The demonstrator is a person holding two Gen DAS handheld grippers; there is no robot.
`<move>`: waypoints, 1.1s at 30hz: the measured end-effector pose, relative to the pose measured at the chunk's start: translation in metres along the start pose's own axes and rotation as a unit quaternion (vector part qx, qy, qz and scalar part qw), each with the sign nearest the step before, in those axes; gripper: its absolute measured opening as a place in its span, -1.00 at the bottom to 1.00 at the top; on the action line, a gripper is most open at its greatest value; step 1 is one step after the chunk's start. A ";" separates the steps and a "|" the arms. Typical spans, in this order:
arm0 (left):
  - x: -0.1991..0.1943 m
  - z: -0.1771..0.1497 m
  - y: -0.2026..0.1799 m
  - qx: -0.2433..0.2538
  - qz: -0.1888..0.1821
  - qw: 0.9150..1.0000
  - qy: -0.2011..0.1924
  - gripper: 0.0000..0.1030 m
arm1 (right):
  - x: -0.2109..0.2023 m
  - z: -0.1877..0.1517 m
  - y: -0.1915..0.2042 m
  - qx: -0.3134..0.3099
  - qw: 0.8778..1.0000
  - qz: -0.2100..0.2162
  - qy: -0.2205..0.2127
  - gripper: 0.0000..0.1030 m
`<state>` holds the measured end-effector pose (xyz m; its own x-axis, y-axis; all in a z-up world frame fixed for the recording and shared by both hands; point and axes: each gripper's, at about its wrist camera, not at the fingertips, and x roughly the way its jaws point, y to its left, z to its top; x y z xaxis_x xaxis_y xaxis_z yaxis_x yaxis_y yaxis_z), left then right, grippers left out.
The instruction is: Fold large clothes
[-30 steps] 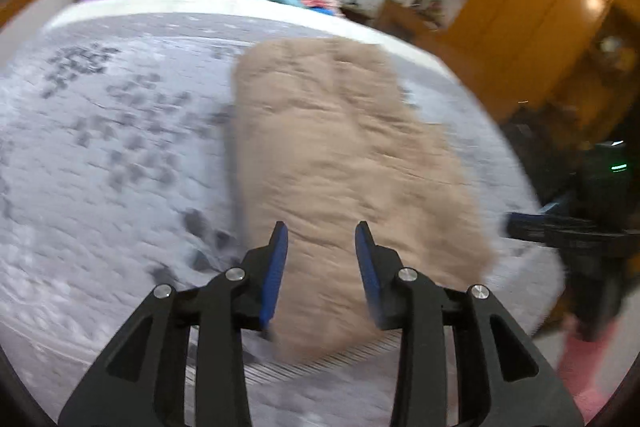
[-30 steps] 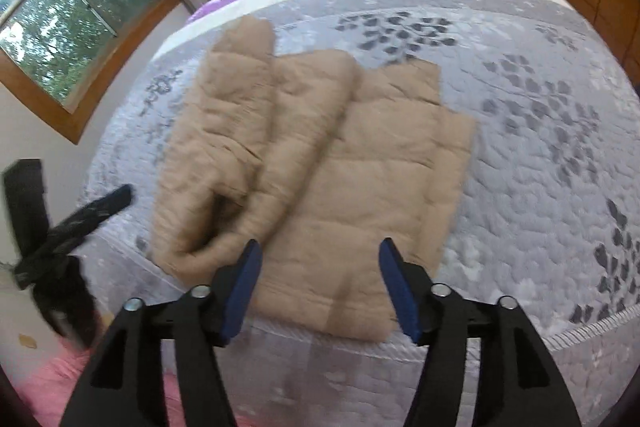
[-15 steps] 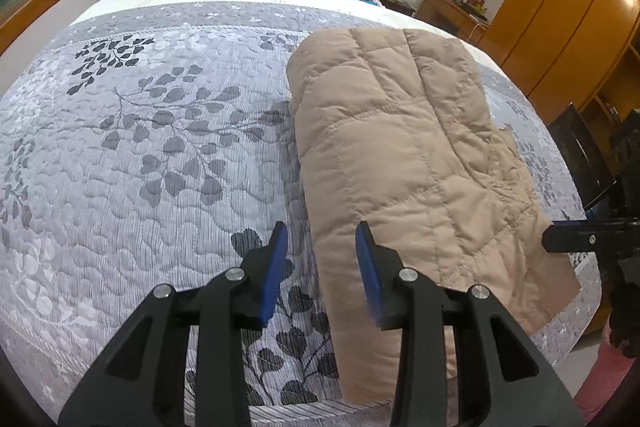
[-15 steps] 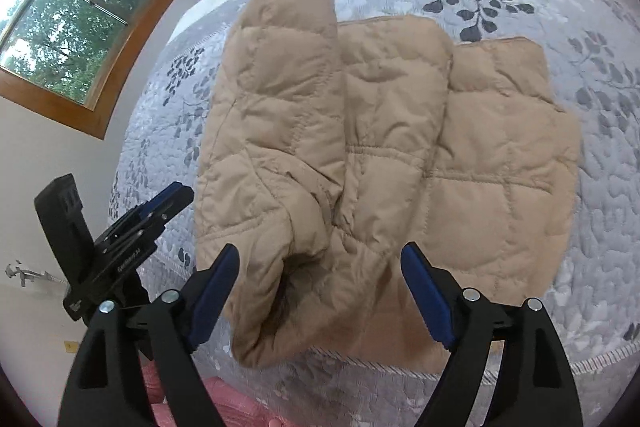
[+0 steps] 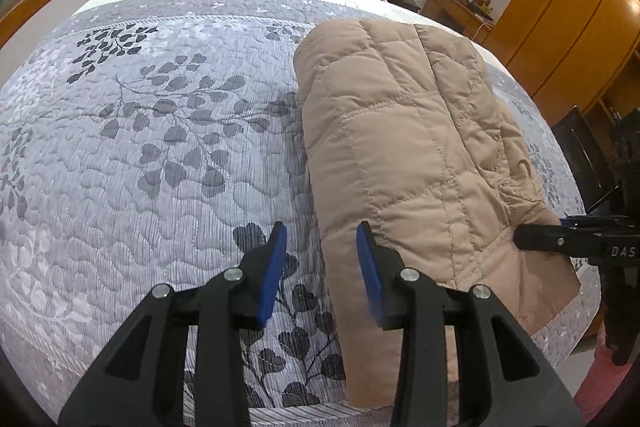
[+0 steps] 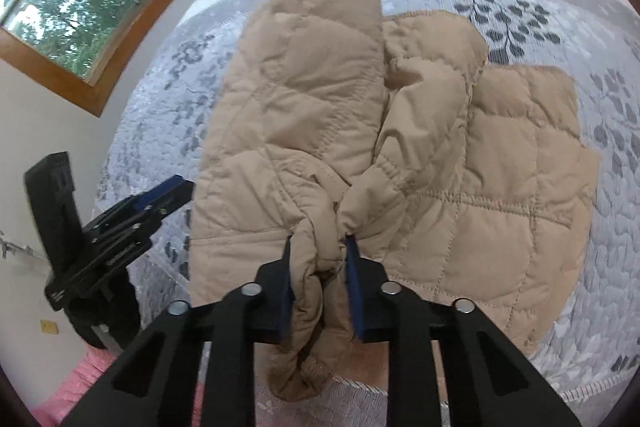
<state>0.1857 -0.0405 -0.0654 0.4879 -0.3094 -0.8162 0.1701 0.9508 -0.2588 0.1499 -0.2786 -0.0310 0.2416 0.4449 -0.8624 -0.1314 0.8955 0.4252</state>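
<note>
While right gripper [image 6: 317, 247] closes on jacket [image 6: 400, 131], left gripper [image 5: 321, 241] gapes over quilted bed [image 5: 160, 147].

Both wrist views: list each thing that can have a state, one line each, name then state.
Jacket: partly folded, lying flat on the bed, sleeves laid over the body.
Right gripper: closing on a bunched fold of the jacket.
Left gripper: open, empty, straddling the jacket's edge.
Bed cover: spread smooth.

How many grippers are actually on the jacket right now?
1. The right gripper is closing on a bunched fold of the tan jacket; the left gripper hovers at its edge, gripping nothing.
</note>
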 end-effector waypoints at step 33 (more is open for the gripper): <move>0.016 -0.019 -0.100 0.118 -0.041 0.992 -0.003 -0.15 | -0.042 -0.081 -0.132 0.105 0.991 0.010 -0.076 -0.63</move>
<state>0.1596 -0.1404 -0.0623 0.4688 -0.3866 -0.7942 0.4052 0.8931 -0.1955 0.0795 -0.4168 -0.0728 0.3855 0.4454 -0.8081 0.0613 0.8615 0.5041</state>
